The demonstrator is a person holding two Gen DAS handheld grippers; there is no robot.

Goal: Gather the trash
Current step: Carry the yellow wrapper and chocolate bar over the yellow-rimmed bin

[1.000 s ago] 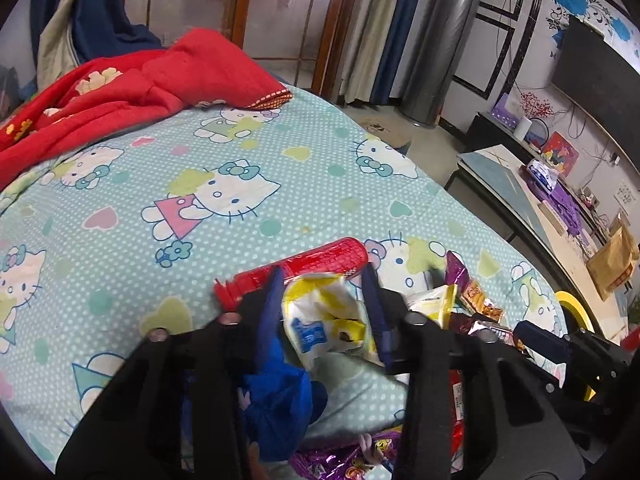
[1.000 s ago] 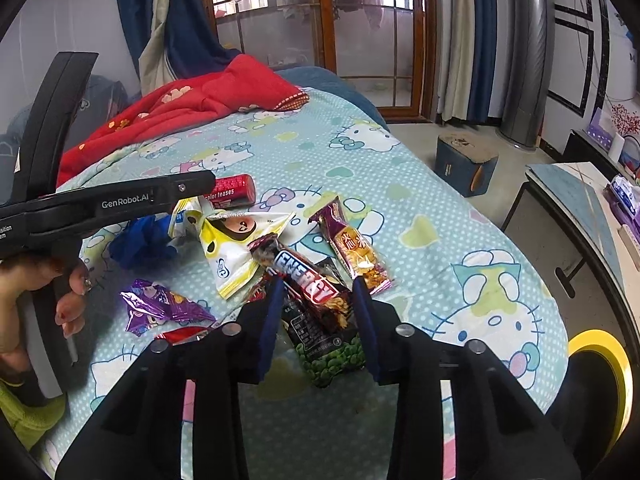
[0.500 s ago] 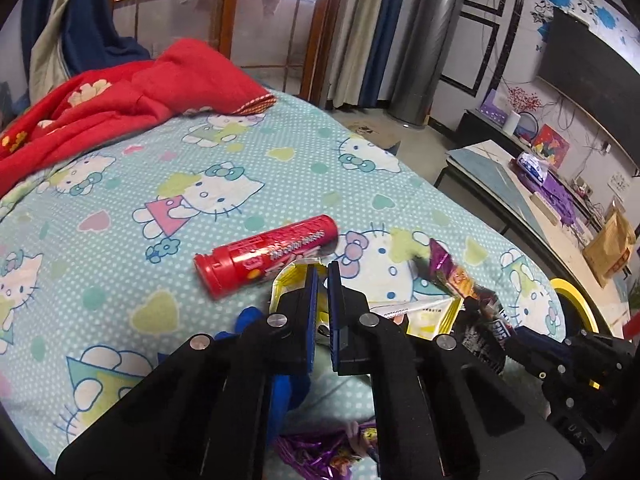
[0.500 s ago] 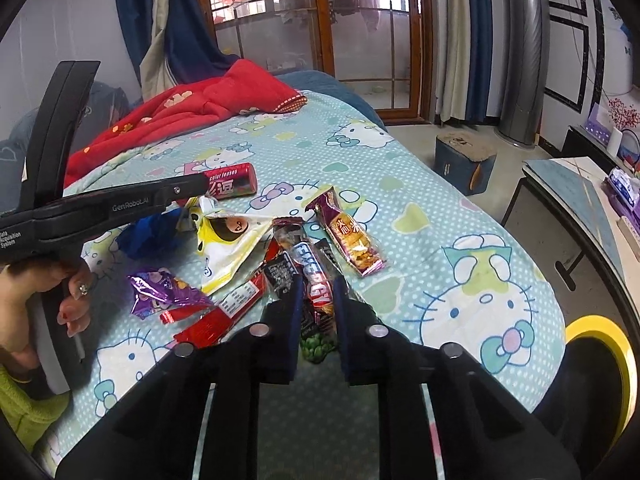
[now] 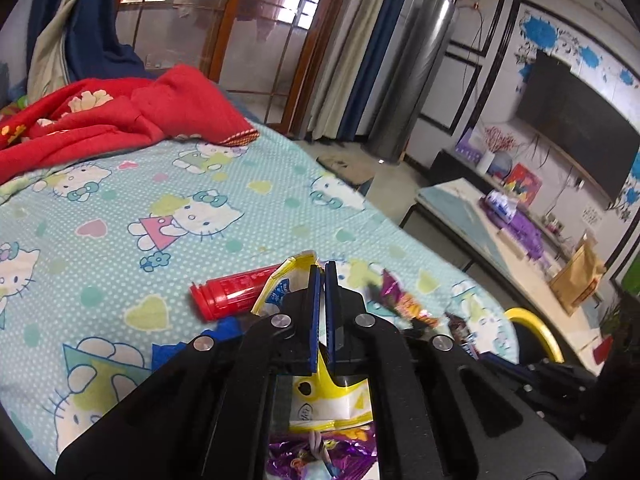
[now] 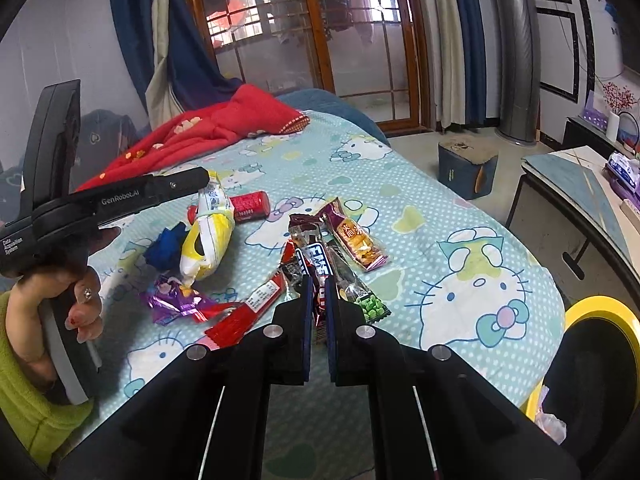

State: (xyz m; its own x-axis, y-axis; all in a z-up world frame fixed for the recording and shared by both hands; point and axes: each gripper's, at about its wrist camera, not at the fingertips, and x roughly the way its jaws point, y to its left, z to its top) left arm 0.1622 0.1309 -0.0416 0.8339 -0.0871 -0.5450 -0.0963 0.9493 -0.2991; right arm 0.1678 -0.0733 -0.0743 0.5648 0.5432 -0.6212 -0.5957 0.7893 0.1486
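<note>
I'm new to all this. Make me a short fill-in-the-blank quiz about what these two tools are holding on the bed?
1. The left tool is shut on a white and ____ bag.
2. The right tool pinches a dark snack wrapper with ____ lettering.
3. The tube lying on the sheet is ____.
4. The bin rim beside the bed is ____.

Missing words: yellow; white; red; yellow

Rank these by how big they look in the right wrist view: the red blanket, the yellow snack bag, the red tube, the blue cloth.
1. red blanket, although it lies farthest away
2. yellow snack bag, hanging from the left hand-held gripper
3. red tube and blue cloth: both partly hidden behind the bag, so I leave them unranked.
</note>
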